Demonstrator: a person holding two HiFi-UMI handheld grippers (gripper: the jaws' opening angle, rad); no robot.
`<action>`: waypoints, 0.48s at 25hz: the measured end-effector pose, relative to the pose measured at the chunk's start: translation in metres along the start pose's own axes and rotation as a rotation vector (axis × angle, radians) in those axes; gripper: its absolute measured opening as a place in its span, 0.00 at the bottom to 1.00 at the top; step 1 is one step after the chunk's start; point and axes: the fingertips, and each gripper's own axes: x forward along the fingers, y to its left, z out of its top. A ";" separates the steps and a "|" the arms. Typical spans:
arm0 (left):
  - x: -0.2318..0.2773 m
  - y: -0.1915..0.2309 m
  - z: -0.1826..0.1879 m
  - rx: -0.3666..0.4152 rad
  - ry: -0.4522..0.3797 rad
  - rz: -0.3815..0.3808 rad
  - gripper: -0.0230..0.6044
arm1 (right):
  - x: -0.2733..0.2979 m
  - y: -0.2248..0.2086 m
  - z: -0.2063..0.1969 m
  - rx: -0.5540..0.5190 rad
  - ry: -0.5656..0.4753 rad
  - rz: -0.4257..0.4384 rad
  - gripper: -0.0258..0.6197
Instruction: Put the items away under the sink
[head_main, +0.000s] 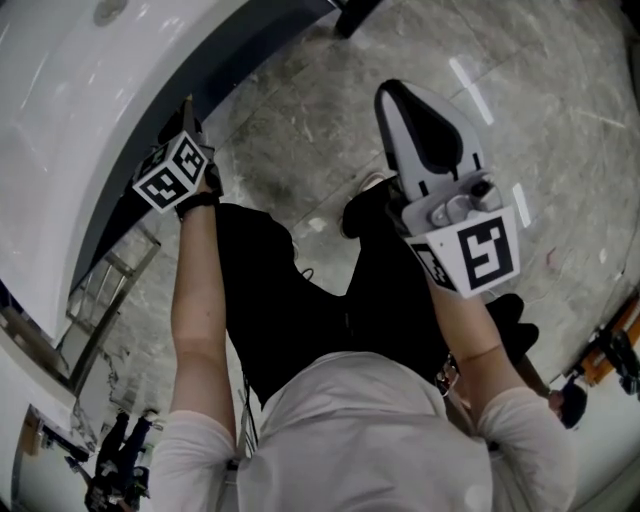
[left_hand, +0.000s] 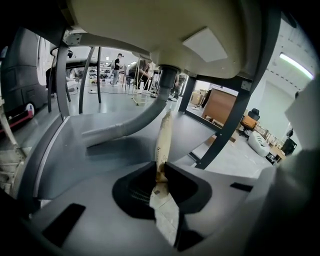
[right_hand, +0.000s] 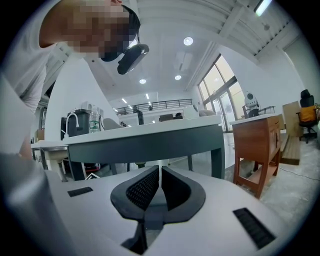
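Observation:
My left gripper (left_hand: 161, 171) is shut on a thin, flat, pale paper packet (left_hand: 163, 142) that stands edge-on between the pads. It points under the white sink basin (left_hand: 165, 30), toward the grey drain hose (left_hand: 127, 126) and the grey shelf (left_hand: 95, 152) below it. In the head view the left gripper (head_main: 186, 118) reaches under the sink's dark edge (head_main: 150, 150), where its tips and the packet are hidden. My right gripper (head_main: 393, 93) hangs above the marble floor, away from the sink. Its jaws (right_hand: 160, 172) are shut with nothing between them.
Dark metal frame legs (left_hand: 227, 125) stand at the shelf's right and left sides. A dark-edged table (right_hand: 145, 142) and a wooden desk (right_hand: 257, 145) lie ahead of the right gripper. The person's legs in black stand on the marble floor (head_main: 300, 120).

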 end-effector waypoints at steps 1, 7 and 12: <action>0.003 -0.001 0.003 0.002 -0.001 0.002 0.12 | -0.001 -0.002 0.000 0.000 0.003 -0.004 0.10; 0.017 0.006 0.020 0.028 -0.021 0.054 0.13 | -0.007 -0.018 -0.005 0.016 0.010 -0.030 0.10; 0.022 0.014 0.027 0.028 -0.055 0.092 0.13 | -0.008 -0.022 -0.009 0.023 0.024 -0.029 0.10</action>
